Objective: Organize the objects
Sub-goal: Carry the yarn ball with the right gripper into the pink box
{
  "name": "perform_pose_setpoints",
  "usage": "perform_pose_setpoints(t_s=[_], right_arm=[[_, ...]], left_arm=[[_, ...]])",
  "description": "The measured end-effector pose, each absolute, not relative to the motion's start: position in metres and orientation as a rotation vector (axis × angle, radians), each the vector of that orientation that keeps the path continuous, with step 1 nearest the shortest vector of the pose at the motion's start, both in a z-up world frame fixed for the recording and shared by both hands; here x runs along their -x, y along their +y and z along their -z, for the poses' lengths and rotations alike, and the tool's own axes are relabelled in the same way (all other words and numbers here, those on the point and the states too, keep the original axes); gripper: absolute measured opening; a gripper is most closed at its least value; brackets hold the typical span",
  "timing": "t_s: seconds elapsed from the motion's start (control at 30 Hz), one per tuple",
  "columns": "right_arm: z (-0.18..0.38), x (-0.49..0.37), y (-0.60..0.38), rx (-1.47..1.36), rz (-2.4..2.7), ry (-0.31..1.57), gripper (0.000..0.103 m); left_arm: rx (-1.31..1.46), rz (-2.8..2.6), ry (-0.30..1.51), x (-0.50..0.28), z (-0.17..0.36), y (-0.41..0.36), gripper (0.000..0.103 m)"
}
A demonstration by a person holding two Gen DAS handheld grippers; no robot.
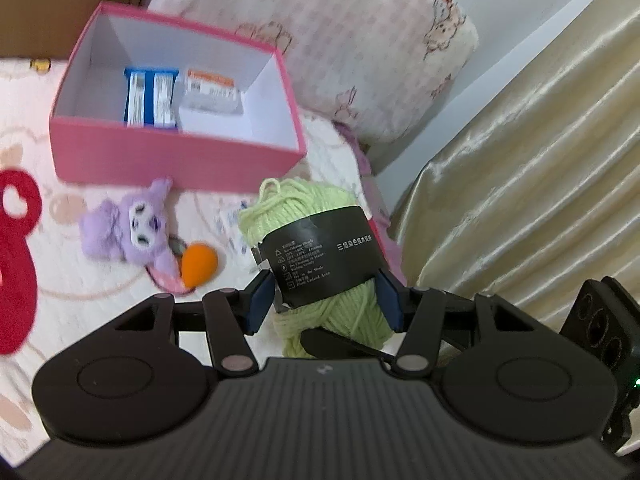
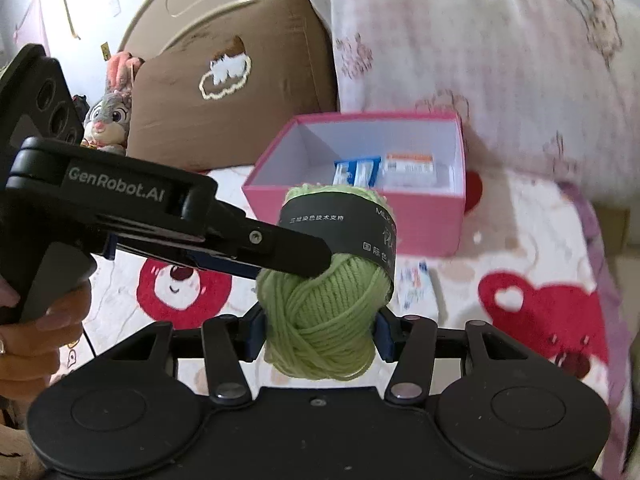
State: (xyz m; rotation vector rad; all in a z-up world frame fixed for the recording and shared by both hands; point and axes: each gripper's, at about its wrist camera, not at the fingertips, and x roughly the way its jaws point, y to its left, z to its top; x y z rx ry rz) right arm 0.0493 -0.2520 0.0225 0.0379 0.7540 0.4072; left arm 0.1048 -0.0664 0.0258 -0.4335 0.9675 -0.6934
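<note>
A light green yarn ball [image 1: 320,256] with a black paper band is held in the air between both grippers. My left gripper [image 1: 324,300] is shut on its banded middle. My right gripper [image 2: 320,332] is shut on its lower end [image 2: 324,320]; the left gripper [image 2: 288,256] reaches in from the left in that view. An open pink box [image 1: 176,160] stands on the bed beyond, holding a blue packet [image 1: 150,96] and a white and orange packet [image 1: 210,90]. The box also shows in the right wrist view [image 2: 420,220].
A purple plush toy [image 1: 128,228] and an orange egg-shaped piece [image 1: 198,262] lie on the bedspread in front of the box. A pink patterned pillow [image 1: 360,40] and a brown cushion [image 2: 224,92] stand behind. A cream curtain [image 1: 540,180] hangs on the right.
</note>
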Motion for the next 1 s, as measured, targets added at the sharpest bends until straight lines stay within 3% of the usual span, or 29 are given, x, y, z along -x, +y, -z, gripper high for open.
perform_pose_setpoints(t_s=[0.47,1.0], right_arm=[[-0.077,-0.133,-0.246,-0.059,-0.393,0.747,0.057],[-0.007,-0.269,-0.255,-0.093,-0.318,0.895,0.057]], left_arm=[[0.388,0.656,0.931,-0.192,-0.079,-0.077,0.055],[0.490,0.540,1.028,-0.313,0.005,-0.098,0.054]])
